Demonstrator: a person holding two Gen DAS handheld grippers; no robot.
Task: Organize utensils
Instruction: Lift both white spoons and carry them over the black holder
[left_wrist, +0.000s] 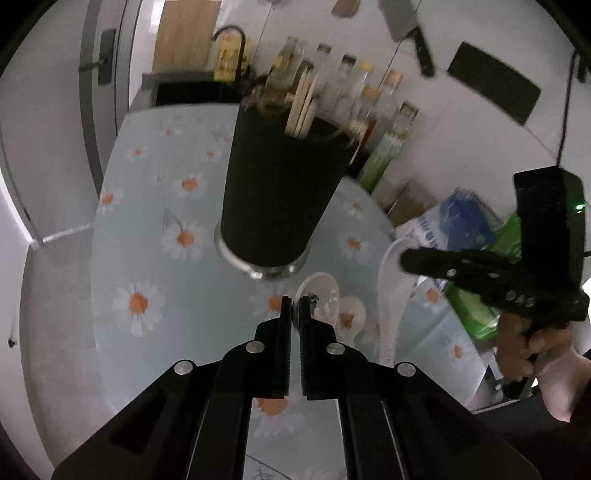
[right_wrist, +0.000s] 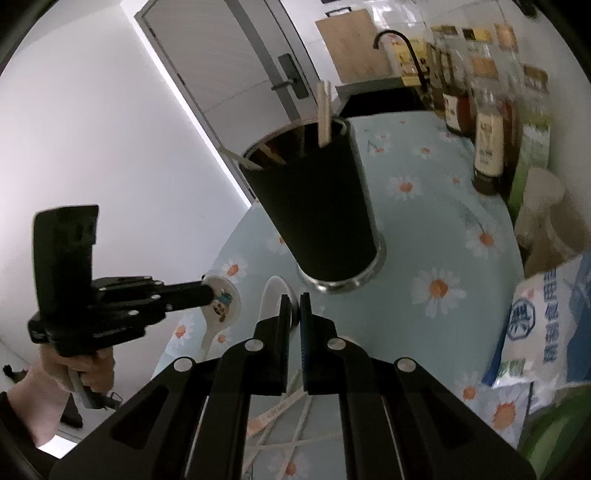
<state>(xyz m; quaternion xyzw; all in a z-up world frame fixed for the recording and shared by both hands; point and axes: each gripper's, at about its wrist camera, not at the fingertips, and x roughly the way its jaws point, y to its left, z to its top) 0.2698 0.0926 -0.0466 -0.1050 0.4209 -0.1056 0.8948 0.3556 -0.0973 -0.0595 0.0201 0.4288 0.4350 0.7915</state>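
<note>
Left gripper (left_wrist: 294, 308) clamps patterned spoon (left_wrist: 321, 299) by its bowl, above the daisy cloth (left_wrist: 147, 258). Black holder (left_wrist: 280, 184) stands centre, chopsticks (left_wrist: 303, 107) inside. Right gripper (right_wrist: 294, 306) grips white spoon (right_wrist: 271, 295), just beside.

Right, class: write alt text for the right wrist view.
Right tongs, shut on a white ceramic spoon, face a tall black utensil cup holding wooden chopsticks on a daisy-print tablecloth. Left tongs grip a patterned spoon.
</note>
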